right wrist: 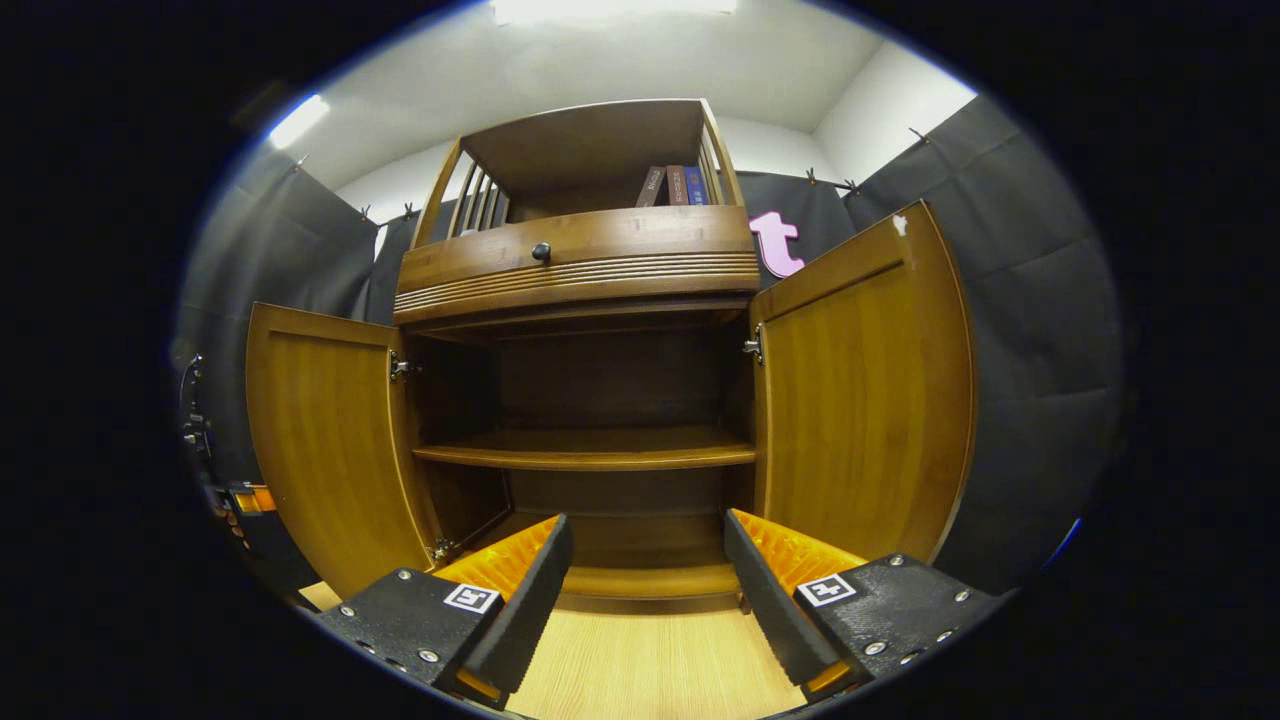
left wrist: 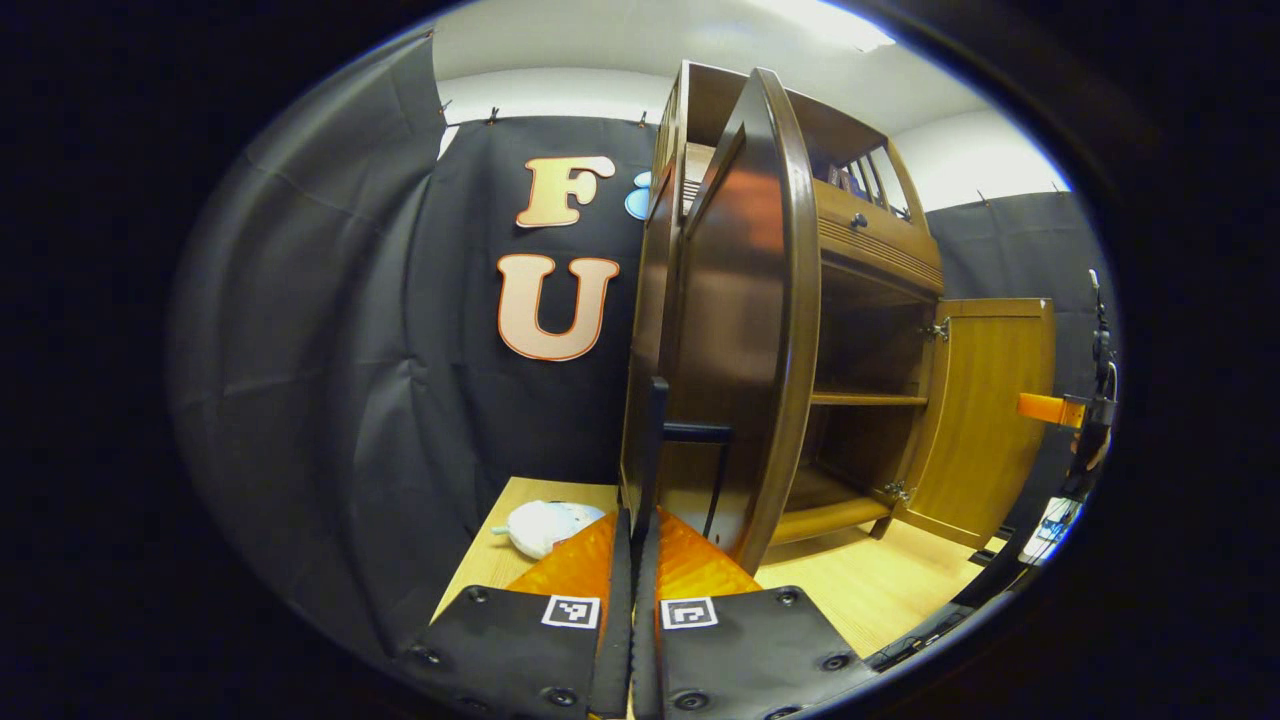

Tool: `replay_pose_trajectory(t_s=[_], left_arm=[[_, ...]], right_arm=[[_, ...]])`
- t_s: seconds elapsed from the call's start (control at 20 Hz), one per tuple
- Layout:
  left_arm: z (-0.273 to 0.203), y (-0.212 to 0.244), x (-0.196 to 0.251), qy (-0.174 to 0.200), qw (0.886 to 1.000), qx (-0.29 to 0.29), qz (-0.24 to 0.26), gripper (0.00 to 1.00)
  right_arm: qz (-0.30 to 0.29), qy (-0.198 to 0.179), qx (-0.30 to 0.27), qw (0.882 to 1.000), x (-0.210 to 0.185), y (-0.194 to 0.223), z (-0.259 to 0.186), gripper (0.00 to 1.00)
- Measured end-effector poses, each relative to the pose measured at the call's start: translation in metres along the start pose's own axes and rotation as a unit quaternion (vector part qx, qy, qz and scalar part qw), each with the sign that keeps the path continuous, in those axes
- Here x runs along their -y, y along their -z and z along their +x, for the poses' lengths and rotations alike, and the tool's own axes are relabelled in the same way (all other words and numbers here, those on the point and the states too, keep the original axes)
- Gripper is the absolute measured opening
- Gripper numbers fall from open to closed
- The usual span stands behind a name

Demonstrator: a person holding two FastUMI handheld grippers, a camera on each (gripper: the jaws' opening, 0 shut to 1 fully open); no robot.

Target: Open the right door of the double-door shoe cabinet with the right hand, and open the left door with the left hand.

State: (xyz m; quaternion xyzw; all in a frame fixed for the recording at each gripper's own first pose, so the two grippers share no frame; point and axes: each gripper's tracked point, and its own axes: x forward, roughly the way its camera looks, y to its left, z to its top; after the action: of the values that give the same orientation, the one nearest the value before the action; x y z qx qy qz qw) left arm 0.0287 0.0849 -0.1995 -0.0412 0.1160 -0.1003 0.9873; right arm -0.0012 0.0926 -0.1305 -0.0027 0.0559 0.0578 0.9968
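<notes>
The brown shoe cabinet [right wrist: 580,262] stands with both doors swung out and its inner shelves bare. In the left gripper view the left door [left wrist: 745,330] shows nearly edge-on. Its black bar handle [left wrist: 656,440] rises from between the fingers of my left gripper [left wrist: 636,525], which is shut on it. The right door [left wrist: 985,420] hangs open farther off. In the right gripper view my right gripper [right wrist: 645,560] is open and holds nothing. It faces the lower shelf [right wrist: 590,450], between the left door [right wrist: 320,440] and the right door [right wrist: 870,400].
A white soft object [left wrist: 545,525] lies on the wooden floor [left wrist: 880,590] left of the cabinet. A drawer with a dark knob [right wrist: 541,252] sits above the doors. Books [right wrist: 675,185] stand on the top shelf. Black cloth walls enclose both sides.
</notes>
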Motion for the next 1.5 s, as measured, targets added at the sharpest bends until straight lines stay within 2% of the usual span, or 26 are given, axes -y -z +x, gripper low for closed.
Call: replay_pose_trajectory(t_s=[0.1, 0.15, 0.2, 0.25, 0.5, 0.7, 0.75, 0.8, 0.95, 1.0, 1.1, 1.15, 1.25, 1.35, 1.45, 1.5], left_arm=[[-0.003, -0.004, -0.004, 0.0, 1.0, 0.002, -0.004, 0.1], [-0.005, -0.008, -0.006, 0.003, 1.0, 0.004, -0.011, 0.04], [-0.009, -0.011, -0.007, 0.005, 1.0, 0.004, -0.018, 0.1], [-0.014, -0.01, -0.009, 0.002, 1.0, 0.003, -0.019, 0.1], [-0.055, -0.045, -0.013, -0.051, 0.998, 0.033, 0.009, 0.1], [-0.082, -0.075, -0.001, -0.083, 0.995, 0.039, 0.025, 0.1], [-0.088, -0.081, 0.002, -0.092, 0.995, 0.04, 0.025, 0.1], [-0.091, -0.086, 0.011, -0.092, 0.995, 0.038, 0.025, 0.1], [-0.091, -0.102, 0.043, -0.075, 0.996, 0.041, 0.019, 0.24], [-0.092, -0.106, 0.046, -0.082, 0.996, 0.042, 0.015, 0.24], [-0.092, -0.115, 0.06, -0.086, 0.995, 0.045, 0.013, 0.39], [-0.092, -0.12, 0.066, -0.086, 0.995, 0.049, 0.017, 0.46], [-0.091, -0.13, 0.081, -0.085, 0.994, 0.058, 0.034, 0.44], [-0.09, -0.137, 0.09, -0.094, 0.992, 0.063, 0.05, 0.59], [-0.086, -0.142, 0.106, -0.092, 0.992, 0.064, 0.054, 0.69], [-0.086, -0.144, 0.112, -0.09, 0.993, 0.065, 0.051, 0.75]], right_arm=[[-0.001, -0.004, 0.0, 1.0, -0.002, 0.0, 0.001, 0.93], [0.0, -0.006, 0.0, 1.0, -0.003, 0.0, 0.002, 0.93], [0.001, -0.008, 0.0, 1.0, -0.004, -0.001, 0.001, 0.93], [0.002, -0.01, 0.001, 1.0, -0.003, -0.002, 0.001, 0.93], [0.006, -0.015, 0.01, 1.0, 0.004, -0.012, -0.009, 0.93], [-0.008, -0.004, 0.02, 1.0, 0.017, -0.029, -0.019, 0.93], [-0.013, -0.001, 0.024, 1.0, 0.02, -0.035, -0.021, 0.99], [-0.018, -0.001, 0.027, 0.999, 0.022, -0.041, -0.023, 0.99], [-0.029, -0.005, 0.036, 0.999, 0.023, -0.055, -0.03, 0.93], [-0.033, -0.006, 0.039, 0.999, 0.023, -0.06, -0.032, 0.99], [-0.039, -0.01, 0.04, 0.998, 0.023, -0.067, -0.035, 0.99], [-0.04, -0.011, 0.041, 0.998, 0.023, -0.07, -0.035, 0.93], [-0.038, -0.014, 0.034, 0.999, 0.024, -0.071, -0.037, 0.93], [-0.037, -0.018, 0.03, 0.999, 0.023, -0.076, -0.037, 0.93], [-0.037, -0.021, 0.034, 0.999, 0.024, -0.084, -0.037, 0.93], [-0.034, -0.024, 0.034, 0.999, 0.022, -0.087, -0.037, 0.99]])
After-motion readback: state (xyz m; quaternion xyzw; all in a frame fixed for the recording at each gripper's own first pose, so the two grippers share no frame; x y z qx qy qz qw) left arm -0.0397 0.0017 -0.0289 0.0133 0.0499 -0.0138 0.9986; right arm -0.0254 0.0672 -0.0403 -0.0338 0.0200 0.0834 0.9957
